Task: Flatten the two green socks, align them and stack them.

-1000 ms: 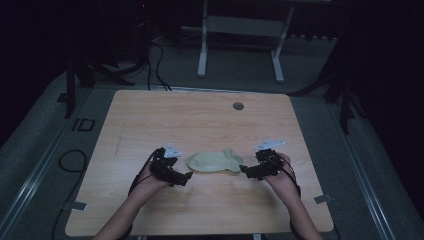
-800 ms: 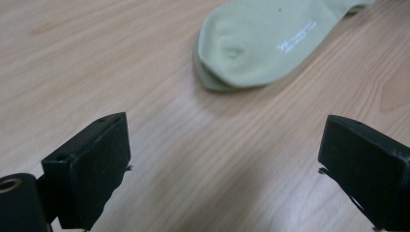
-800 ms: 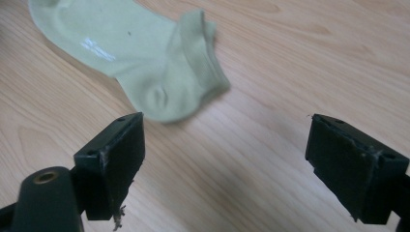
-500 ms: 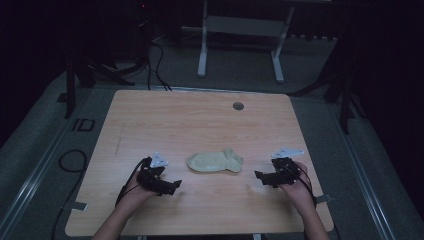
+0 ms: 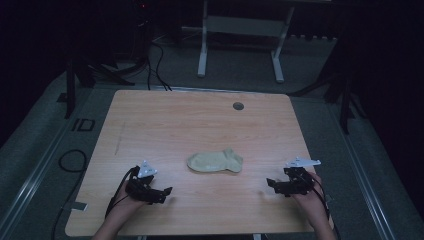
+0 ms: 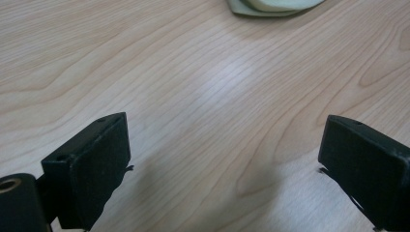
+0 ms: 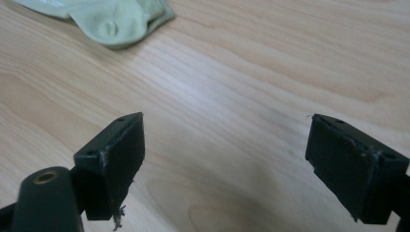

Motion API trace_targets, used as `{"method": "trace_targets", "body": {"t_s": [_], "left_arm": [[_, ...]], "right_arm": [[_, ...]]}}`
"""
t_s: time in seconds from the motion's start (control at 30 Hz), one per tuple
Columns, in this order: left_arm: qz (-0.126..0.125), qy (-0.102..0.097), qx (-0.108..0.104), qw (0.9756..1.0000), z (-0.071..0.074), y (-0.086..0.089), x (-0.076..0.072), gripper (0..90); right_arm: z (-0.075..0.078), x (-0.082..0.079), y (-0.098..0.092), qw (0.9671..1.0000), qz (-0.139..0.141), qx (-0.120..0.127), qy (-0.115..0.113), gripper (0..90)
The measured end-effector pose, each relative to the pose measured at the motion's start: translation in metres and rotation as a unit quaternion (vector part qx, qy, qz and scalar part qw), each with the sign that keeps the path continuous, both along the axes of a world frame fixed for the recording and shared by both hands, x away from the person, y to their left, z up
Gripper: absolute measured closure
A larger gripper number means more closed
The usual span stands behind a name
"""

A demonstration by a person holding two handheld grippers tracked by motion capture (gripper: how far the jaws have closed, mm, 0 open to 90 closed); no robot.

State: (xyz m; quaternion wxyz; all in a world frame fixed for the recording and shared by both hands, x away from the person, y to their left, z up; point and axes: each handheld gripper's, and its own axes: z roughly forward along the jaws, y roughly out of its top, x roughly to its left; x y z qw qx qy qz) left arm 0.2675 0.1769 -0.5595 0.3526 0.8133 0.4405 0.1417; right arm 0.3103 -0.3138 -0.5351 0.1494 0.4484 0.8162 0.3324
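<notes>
Resting low near the tabletop's [image 5: 150, 120] front edge, the left gripper [image 5: 161, 194] and right gripper [image 5: 274, 184] are both gaping wide with nothing between their jaws. The sock [image 5: 216, 161] is lying flat and apparently folded, mid-tabletop toward the front edge, well apart from both. Grippers are sitting either side of it, likely parked because the fold looks finished.

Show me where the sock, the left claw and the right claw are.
sock [image 5: 215, 161], high view, middle of the fabric.
left claw [image 5: 166, 192], high view, midway between its fingertips.
right claw [image 5: 270, 184], high view, midway between its fingertips.
</notes>
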Motion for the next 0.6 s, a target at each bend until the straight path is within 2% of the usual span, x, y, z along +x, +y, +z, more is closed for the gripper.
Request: {"method": "trace_targets", "body": {"t_s": [0.2, 0.4, 0.6], "left_arm": [[0.007, -0.001, 0.002, 1.0000, 0.000, 0.011, -0.012, 4.4], [0.022, -0.002, -0.001, 0.9997, -0.002, 0.026, -0.022, 4.5], [0.045, -0.015, -0.008, 0.9988, -0.003, 0.038, -0.035, 4.4]], "right_arm": [[-0.008, -0.012, -0.013, 0.9997, -0.019, 0.016, 0.007, 13.9], [-0.013, -0.025, -0.022, 0.9993, -0.035, 0.014, 0.004, 13.9], [-0.014, -0.032, -0.034, 0.9981, -0.060, 0.015, -0.001, 13.9]]}}
